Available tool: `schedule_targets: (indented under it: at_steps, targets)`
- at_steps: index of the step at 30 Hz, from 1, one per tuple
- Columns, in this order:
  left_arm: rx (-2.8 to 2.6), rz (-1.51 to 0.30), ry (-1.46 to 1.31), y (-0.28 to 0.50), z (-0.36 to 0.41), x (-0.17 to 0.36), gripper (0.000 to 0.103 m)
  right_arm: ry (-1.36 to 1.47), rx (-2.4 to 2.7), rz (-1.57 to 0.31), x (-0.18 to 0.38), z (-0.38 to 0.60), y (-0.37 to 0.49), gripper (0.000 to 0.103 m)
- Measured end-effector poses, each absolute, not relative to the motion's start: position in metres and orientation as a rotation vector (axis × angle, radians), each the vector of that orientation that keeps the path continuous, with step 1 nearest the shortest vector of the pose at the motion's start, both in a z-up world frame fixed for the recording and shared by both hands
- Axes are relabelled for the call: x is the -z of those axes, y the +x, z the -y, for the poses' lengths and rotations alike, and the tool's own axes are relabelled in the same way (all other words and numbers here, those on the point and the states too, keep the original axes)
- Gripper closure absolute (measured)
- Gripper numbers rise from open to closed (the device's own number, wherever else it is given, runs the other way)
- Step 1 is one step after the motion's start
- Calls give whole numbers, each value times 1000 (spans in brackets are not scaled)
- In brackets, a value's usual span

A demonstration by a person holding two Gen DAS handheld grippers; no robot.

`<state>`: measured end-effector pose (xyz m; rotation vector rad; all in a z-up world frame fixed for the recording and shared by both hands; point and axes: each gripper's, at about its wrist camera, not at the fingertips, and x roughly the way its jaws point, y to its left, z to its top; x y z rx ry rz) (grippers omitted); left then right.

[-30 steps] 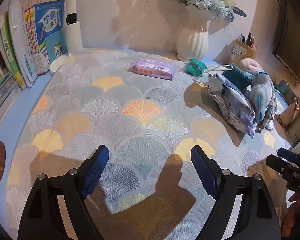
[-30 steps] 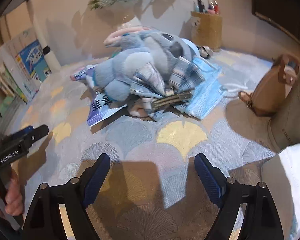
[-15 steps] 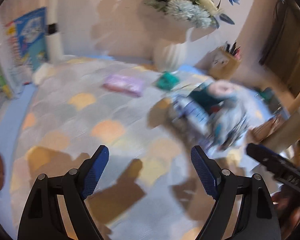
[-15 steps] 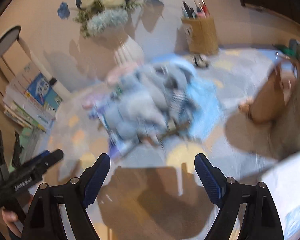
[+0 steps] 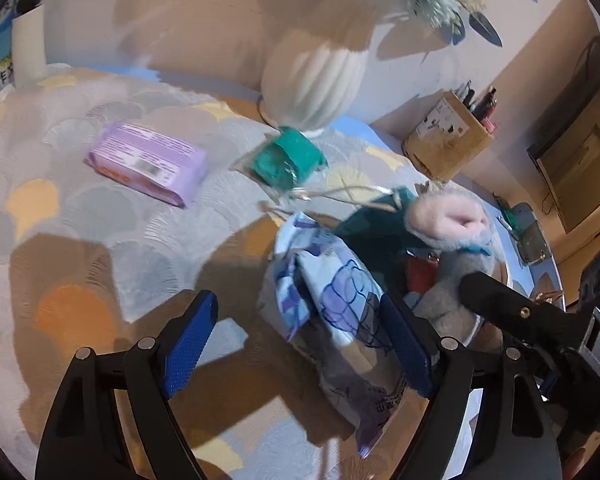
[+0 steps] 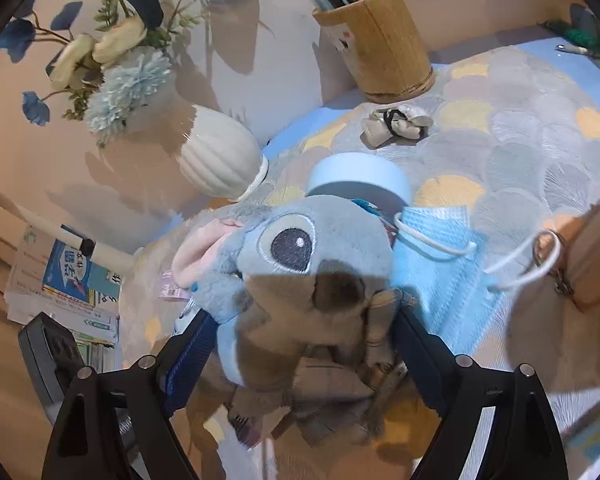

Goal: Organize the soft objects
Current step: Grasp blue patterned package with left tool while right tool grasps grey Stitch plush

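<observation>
In the right wrist view, the right gripper (image 6: 300,360) fills the bottom of the frame, its two black arms with blue ribbed pads spread wide. A blue-grey plush toy with a big embroidered eye and pink-lined ear (image 6: 296,256) sits at frame centre, its lower body between the pads; the left pad lies against its flank, but whether the right pad touches cannot be told. The jaws have not closed on it. Just right of the toy lies a light blue pleated face mask with white ear loops (image 6: 440,280), and behind the toy's head a pale blue round lid (image 6: 360,176). Farther up are a cream hair scrunchie (image 6: 396,124), a bamboo pen holder (image 6: 376,48) at upper centre, and a white ribbed vase of blue and cream flowers (image 6: 220,160) at upper left. A scallop-patterned grey and yellow tablecloth (image 6: 520,140) covers the surface.

In the left wrist view, the left gripper (image 5: 300,344) is also spread wide at the bottom, holding nothing. A blue and white printed soft pack (image 5: 340,312) lies in the gap near the right pad, beside the same plush toy (image 5: 448,240) at centre right. A lilac wrapped tissue pack (image 5: 148,160) sits at centre left, with a teal crumpled pouch (image 5: 288,158) just in front of the vase (image 5: 316,80).
</observation>
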<state>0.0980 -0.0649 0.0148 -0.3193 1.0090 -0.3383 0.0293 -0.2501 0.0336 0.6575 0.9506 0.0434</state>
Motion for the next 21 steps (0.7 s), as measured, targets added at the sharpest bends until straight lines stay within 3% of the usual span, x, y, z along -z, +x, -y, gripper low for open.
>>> schedule_targets:
  at_steps: [4,6,9,13,18,19,21]
  targets:
    - [368,-985,-296,95,71,-19,50,581,-39,-952,-35,241,36,14]
    - [376,-942,-273,89,71,-27,62,552,-34,-930,-38,237,34,20]
    - [392,-888,-248,76,63,-43,70,446,-35,-867,-50,225,25,33]
    - [406,-835,-222,57,44,-64,75,381,-117,-770,-72,216,2,74]
    - [388,-787,-187,37,16,-82,76,372,-197,-750,-90,215,-17,73]
    - [395,-787,-188,34,10,-83,76,376,-191,-764,-91,215,-18,69]
    - [422,-786,-185,25,2,-88,76,382,-193,-781,-92,214,-21,50]
